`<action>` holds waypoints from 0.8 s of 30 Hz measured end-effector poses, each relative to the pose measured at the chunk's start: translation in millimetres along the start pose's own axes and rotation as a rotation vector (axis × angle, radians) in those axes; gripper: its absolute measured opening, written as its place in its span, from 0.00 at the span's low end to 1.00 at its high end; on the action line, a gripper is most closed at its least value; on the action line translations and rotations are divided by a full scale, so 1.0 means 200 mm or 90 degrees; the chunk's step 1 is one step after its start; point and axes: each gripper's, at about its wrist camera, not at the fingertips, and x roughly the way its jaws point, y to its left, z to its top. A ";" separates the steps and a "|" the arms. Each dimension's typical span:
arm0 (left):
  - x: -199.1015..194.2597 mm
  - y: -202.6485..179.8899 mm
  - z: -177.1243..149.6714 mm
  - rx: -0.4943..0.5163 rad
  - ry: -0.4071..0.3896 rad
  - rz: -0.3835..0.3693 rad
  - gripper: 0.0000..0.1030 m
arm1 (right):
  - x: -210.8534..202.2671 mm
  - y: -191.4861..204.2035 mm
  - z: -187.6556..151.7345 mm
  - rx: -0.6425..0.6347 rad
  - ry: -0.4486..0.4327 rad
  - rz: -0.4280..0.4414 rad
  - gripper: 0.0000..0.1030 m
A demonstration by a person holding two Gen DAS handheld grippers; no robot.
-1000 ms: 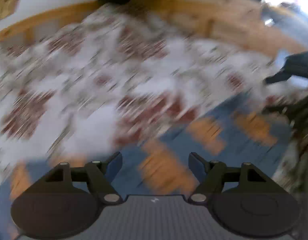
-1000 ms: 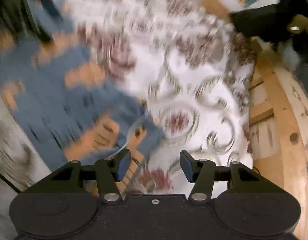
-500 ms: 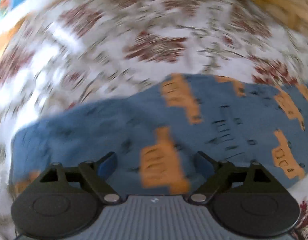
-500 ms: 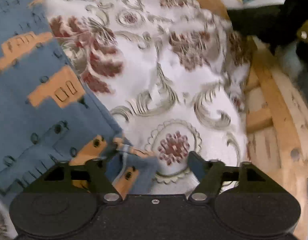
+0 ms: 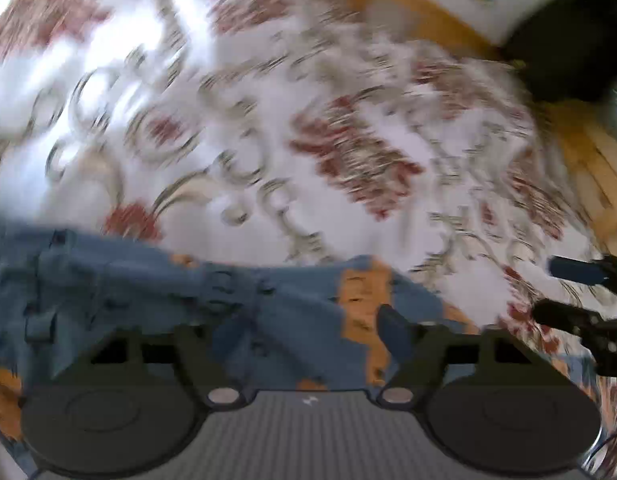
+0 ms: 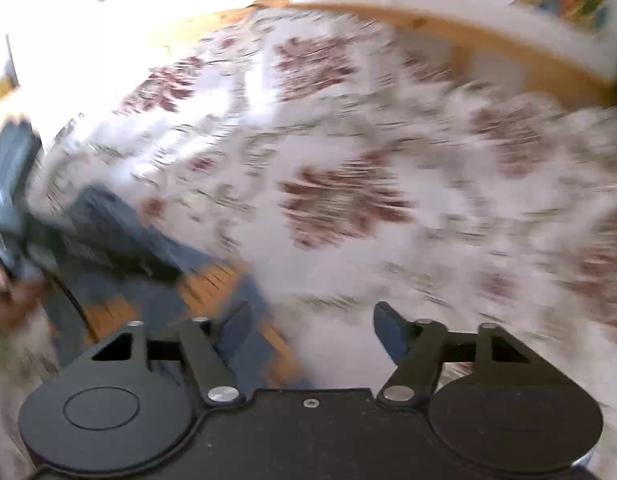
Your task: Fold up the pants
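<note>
Since half a second ago, both views have been swung across the bed, and the blue cloth is now seen lower and more bunched in the left wrist view, and pushed out toward 9 o'clock in the right wrist view. Both pictures are heavily blurred.

Most of each view is filled by the bedspread, white with dark red flowers and grey scrolls. A wooden bed frame is seen along the far edge from 12 to 2 o'clock. The pants, blue with orange patches, are spread on the bedspread: in the left wrist view they lie as a rumpled band from 9 o'clock to about 4 o'clock, right under the gripper; in the right wrist view they lie at 8 o'clock, with an edge reaching in under the left-hand finger.

The left gripper is held over the pants with its fingers spread, and cloth shows in the gap; whether it is touched cannot be told. The right gripper is held with its fingers spread too, mostly over bare bedspread, nothing pinched. The right gripper's dark fingers show at 3 o'clock in the left wrist view.
</note>
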 end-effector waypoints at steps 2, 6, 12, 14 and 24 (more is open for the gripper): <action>0.03 0.08 -0.02 -0.037 0.013 0.015 0.34 | 0.16 0.00 0.10 0.029 0.035 0.038 0.47; 0.05 0.15 -0.03 -0.077 0.018 0.019 0.21 | 0.38 0.02 0.21 0.093 0.117 0.100 0.39; 0.06 0.12 -0.03 -0.040 0.007 0.032 0.20 | 0.53 0.11 0.23 0.072 0.177 0.087 0.07; 0.05 0.13 -0.03 -0.038 0.006 0.028 0.20 | 0.51 0.13 0.23 0.051 0.155 0.068 0.05; -0.12 0.23 -0.12 -0.006 0.032 0.068 0.21 | 0.55 0.07 0.20 0.052 0.104 0.010 0.18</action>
